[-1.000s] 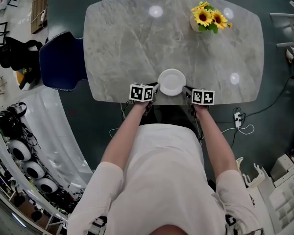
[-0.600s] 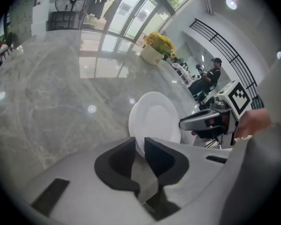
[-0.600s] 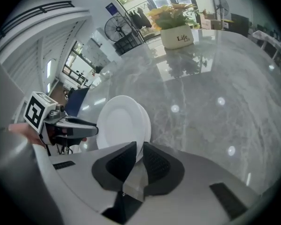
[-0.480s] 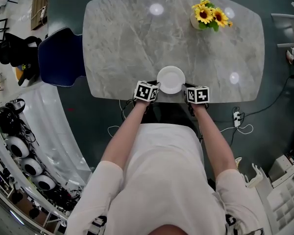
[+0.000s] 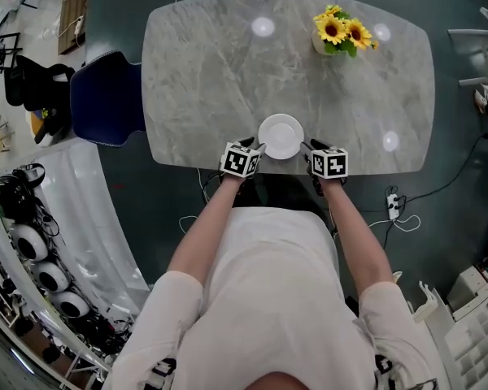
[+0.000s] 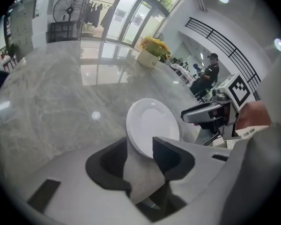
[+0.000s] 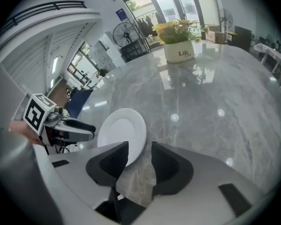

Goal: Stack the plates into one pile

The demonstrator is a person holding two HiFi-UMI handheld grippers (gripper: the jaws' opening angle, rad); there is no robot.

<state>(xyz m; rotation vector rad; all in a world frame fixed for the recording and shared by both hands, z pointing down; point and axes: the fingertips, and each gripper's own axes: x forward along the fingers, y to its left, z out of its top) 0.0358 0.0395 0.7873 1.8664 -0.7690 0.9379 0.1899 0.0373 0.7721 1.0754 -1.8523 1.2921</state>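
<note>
— Where is room lying open on the marble table (image 5: 228,71)?
— Most of the top is lying bare; the whole left half and the middle are offering free passage.
— And what is standing in the way?
— The sunflower pot (image 5: 338,32) is blocking the far right part, the white plate (image 5: 281,136) is sitting by the near edge, and the blue chair (image 5: 106,100) is crowding the table's left end.
</note>
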